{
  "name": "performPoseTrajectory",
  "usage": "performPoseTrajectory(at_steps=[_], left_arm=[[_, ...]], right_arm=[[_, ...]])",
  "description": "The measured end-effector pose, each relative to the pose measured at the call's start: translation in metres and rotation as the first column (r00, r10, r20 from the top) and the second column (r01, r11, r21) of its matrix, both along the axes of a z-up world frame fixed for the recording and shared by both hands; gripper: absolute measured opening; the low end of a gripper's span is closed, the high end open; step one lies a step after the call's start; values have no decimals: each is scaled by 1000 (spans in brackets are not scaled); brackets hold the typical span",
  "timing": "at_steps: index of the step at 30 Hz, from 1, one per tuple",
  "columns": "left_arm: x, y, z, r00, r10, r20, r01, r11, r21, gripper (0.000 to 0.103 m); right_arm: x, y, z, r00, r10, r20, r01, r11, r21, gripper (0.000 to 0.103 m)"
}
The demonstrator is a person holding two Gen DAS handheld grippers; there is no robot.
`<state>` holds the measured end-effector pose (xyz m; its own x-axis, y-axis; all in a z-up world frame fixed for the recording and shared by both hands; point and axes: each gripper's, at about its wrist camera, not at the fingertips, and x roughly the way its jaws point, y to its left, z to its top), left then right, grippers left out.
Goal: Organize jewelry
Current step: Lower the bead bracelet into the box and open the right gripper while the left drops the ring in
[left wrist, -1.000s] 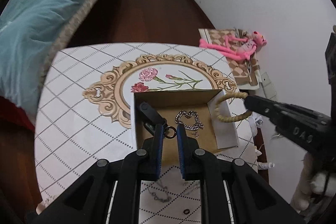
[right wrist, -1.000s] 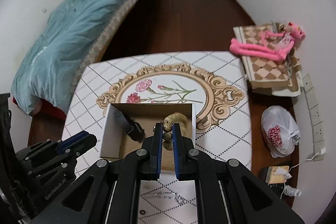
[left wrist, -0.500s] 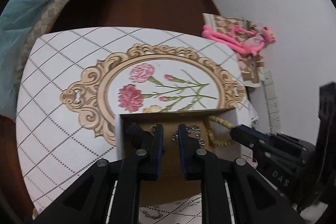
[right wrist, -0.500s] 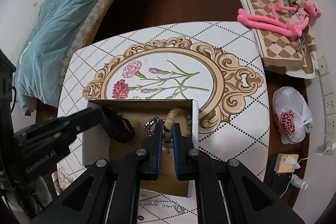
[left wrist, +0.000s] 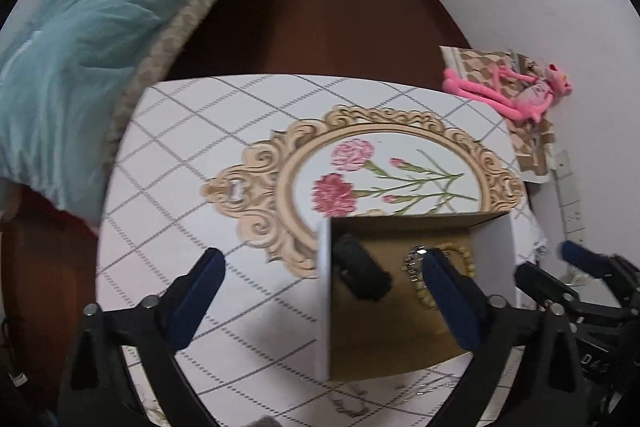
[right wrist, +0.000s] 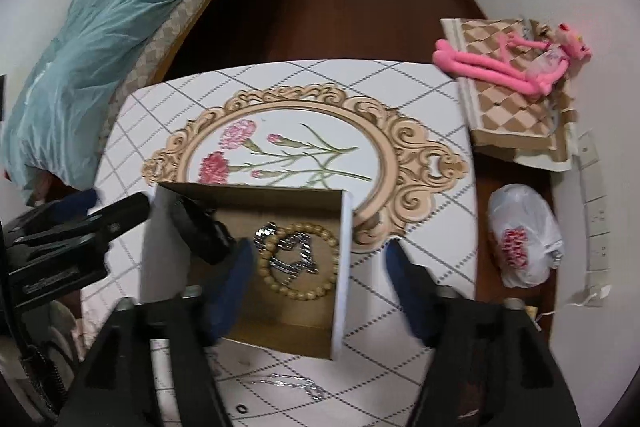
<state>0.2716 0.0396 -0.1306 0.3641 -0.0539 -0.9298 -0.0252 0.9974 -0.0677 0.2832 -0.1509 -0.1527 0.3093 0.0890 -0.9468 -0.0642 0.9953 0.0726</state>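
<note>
Both claws are spread and empty. The chain (right wrist: 298, 387) lies on the surface below the right claw (right wrist: 316, 267), nearer it than the left claw (left wrist: 320, 291); the box (right wrist: 344, 267) sits between the right claw's fingers.

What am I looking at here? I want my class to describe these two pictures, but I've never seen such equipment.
There is no robot: a person holds a two-finger gripper in each hand, with a wide-angle camera on each looking along its fingers. One picture is from the left gripper, the other from the right gripper. Both stand open and hold nothing. On the flower-patterned table sits an open cardboard box. Inside lie a wooden bead bracelet, a silver chain across it, and a black object I cannot identify. A thin chain and a small dark ring lie outside, nearer the camera.
</note>
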Motion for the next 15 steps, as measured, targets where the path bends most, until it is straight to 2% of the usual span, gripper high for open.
performPoseTrajectory(at_steps=[4, 6, 15], left_arm=[[-19, 2, -3, 999, 15, 41, -18, 998, 67, 102], [-28, 1, -5, 998, 12, 57, -18, 995, 95, 102], [-51, 1, -5, 997, 23, 71, -31, 992, 120, 102]], right_arm=[[-14, 3, -13, 1000, -7, -16, 6, 998, -69, 92], [-23, 5, -20, 1000, -12, -21, 10, 996, -83, 98], [-43, 9, -22, 999, -35, 9, 35, 995, -92, 98]])
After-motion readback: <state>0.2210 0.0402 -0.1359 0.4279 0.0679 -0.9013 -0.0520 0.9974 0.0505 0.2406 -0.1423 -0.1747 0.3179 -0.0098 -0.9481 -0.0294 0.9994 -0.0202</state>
